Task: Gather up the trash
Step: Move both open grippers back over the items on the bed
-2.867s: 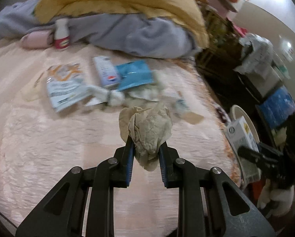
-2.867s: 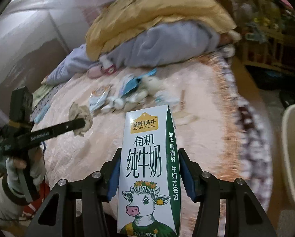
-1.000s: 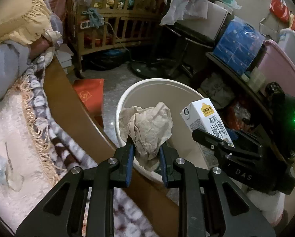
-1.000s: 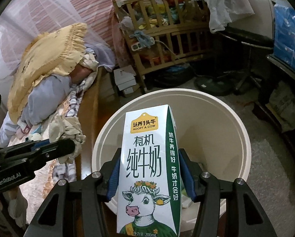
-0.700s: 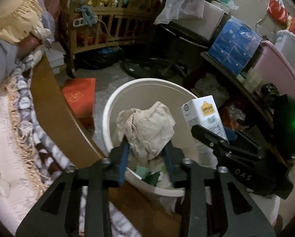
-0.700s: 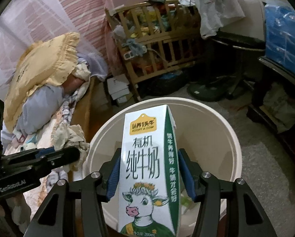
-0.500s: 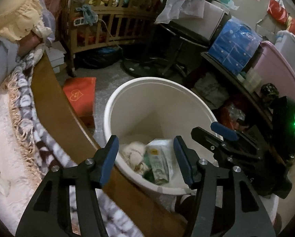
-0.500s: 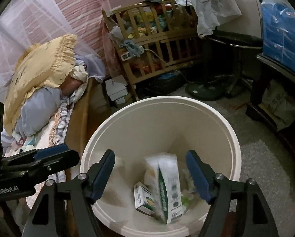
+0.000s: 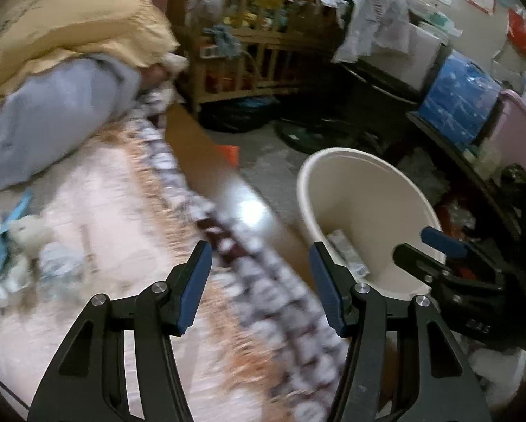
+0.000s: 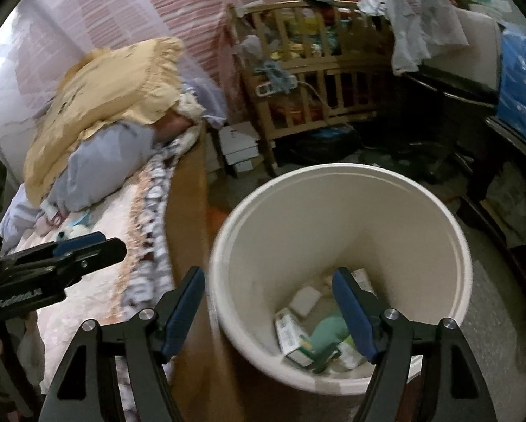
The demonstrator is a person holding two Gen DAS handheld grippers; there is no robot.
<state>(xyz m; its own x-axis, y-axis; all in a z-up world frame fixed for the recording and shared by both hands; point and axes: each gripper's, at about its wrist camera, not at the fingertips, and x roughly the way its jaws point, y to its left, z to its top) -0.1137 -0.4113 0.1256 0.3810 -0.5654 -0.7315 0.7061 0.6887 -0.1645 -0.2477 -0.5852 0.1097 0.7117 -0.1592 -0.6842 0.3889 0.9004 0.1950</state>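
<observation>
So the biggest thing here is the bed (image 9: 97,190), with its pale cover and a fringed edge running diagonally through the left view. Yellow pillow (image 10: 111,81) and a grey bundle are piled at its far end. Right next to the bed on the floor sits the cream bin (image 10: 340,183).

The bin's got stuff in the bottom: a carton (image 10: 293,337) lying on its side, something green next to it, plus some white bits. So that load looks dropped off.

Left gripper (image 9: 261,290) is empty, fingers spread wide, hanging over the bed's edge and pointing back toward the mattress. Right gripper (image 10: 270,311) is empty too, fingers wide apart, sitting over the near rim of the bin.

More trash (image 9: 20,242) is on the bed, far left of the left view: a blue wrapper, a white crumpled wad, some other scraps. All motion-blurred, so I can't tell exactly what's what.

My read: this is the gap between drop and next pickup. Next move means getting both grippers over to that pile, picking one piece each, and closing on it low enough not to snag the cover.
</observation>
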